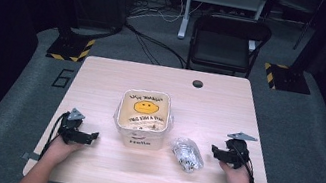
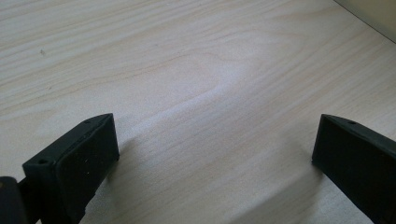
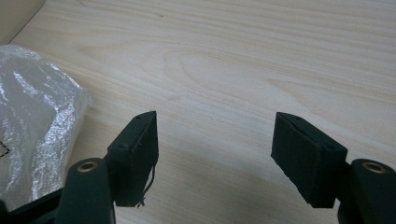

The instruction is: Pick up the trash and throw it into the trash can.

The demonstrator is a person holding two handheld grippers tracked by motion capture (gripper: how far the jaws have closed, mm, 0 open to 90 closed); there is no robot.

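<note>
A square white tub [image 1: 142, 117] with a yellow smiley face printed inside stands at the middle of the wooden table [image 1: 103, 76]. A small clear plastic bag [image 1: 186, 153] with dark bits in it lies just right of the tub; its crinkled edge [image 3: 32, 116] lies left of my right jaws. My left gripper [image 1: 93, 136] rests on the table left of the tub, open, with bare wood between its jaws [image 2: 215, 144]. My right gripper [image 1: 214, 150] sits right of the bag, open, nothing between its jaws [image 3: 215, 144].
A black folding chair [image 1: 227, 42] stands beyond the far edge of the table. A dark cable hole [image 1: 197, 83] lies near the far edge. Stand bases with yellow-black tape [image 1: 71, 48] and cables lie on the grey floor.
</note>
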